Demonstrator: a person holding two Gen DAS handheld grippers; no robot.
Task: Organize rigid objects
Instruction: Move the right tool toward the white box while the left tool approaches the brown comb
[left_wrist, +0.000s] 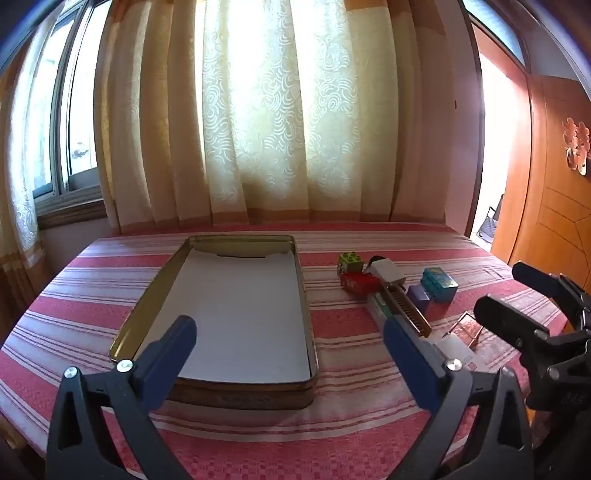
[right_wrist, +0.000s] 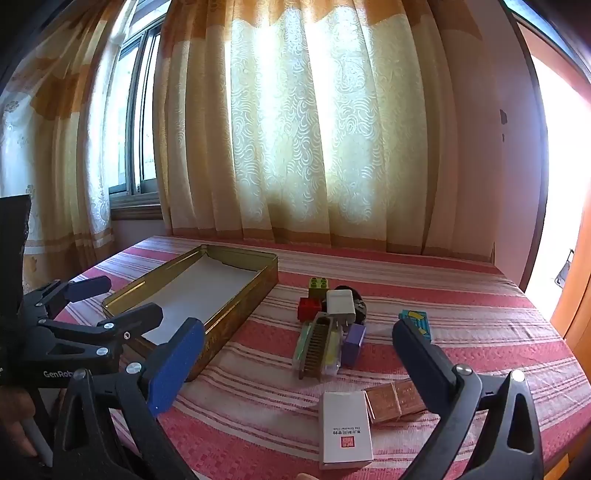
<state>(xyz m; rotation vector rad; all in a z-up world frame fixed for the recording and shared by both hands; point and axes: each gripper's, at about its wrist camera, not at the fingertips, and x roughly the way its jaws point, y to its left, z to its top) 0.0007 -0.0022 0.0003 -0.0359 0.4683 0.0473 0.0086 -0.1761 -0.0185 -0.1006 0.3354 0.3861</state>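
Sunlit curtains back a red striped tablecloth (right_wrist: 424, 295). Both my grippers hang with fingers spread wide, holding nothing: left gripper (left_wrist: 291, 334) over the gold tin (left_wrist: 306, 295), right gripper (right_wrist: 299, 343) facing the pile mid-frame. I judge the white card box (right_wrist: 345, 428), lower centre, the easiest first pick: it lies apart from the copper boxes (right_wrist: 397, 402). I'd straddle its narrow sides squarely, close gently, then lift clear toward the tin in the left of the frame.
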